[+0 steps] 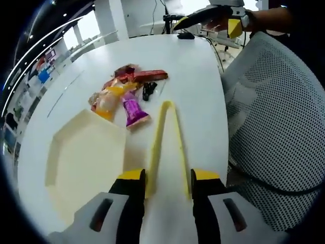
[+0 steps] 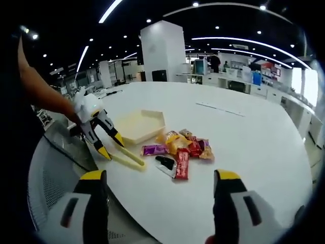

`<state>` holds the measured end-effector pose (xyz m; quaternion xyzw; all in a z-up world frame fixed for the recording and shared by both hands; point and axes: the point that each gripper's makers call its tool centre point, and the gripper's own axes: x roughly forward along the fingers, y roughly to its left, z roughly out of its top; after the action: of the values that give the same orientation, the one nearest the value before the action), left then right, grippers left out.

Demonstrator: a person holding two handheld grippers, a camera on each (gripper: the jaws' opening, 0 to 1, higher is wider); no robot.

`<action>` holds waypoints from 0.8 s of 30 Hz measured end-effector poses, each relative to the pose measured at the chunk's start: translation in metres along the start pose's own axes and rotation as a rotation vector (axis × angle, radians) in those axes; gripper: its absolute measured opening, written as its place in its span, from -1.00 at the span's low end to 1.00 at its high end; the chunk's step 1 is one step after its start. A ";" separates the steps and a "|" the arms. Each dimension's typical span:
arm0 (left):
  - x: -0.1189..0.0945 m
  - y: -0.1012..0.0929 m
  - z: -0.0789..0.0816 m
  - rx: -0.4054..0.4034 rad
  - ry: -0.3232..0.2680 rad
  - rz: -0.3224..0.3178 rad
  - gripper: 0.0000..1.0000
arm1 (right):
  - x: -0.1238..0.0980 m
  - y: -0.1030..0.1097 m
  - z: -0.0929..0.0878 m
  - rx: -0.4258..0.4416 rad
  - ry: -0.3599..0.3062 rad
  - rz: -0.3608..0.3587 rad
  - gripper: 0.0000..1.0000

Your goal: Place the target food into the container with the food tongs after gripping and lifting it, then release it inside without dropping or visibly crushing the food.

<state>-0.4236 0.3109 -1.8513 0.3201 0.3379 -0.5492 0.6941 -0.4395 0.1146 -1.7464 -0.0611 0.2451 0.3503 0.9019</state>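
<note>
White and round, the table [image 1: 203,76] carries everything, standing in an open office with ceiling strip lights in the right gripper view. A mesh office chair [image 1: 274,117] sits at its edge, close beside the left gripper. On the tabletop a pale yellow hexagonal container [image 1: 84,160] lies ahead and to the left of the left gripper [image 1: 167,183], whose jaws are closed on the open ends of the yellow food tongs [image 1: 166,142]. The tongs lie flat on the table, their joined end pointing toward a heap of snack packets [image 1: 124,94]. In that heap a purple packet [image 1: 133,111] lies nearest the tongs' far end, just to its left, with an orange packet [image 1: 109,99], a red packet [image 1: 150,76] and a small black packet [image 1: 149,90] beyond. The right gripper [image 2: 158,190] hangs over the table edge with its jaws spread wide, nothing between them; the packets lie on the table beyond it, well apart.
</note>
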 end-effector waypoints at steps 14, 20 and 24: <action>0.000 -0.002 0.002 0.038 -0.103 0.042 -0.70 | 0.003 0.011 -0.005 0.013 0.008 0.016 0.71; 0.001 0.008 0.002 0.017 -0.041 0.051 -0.97 | 0.004 0.011 -0.005 0.009 0.015 0.019 0.70; -0.001 0.008 0.000 0.001 -0.063 0.054 -0.99 | 0.003 0.008 -0.002 0.005 0.009 0.012 0.70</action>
<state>-0.4162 0.3129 -1.8500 0.3119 0.3069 -0.5403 0.7187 -0.4444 0.1219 -1.7490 -0.0587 0.2502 0.3550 0.8989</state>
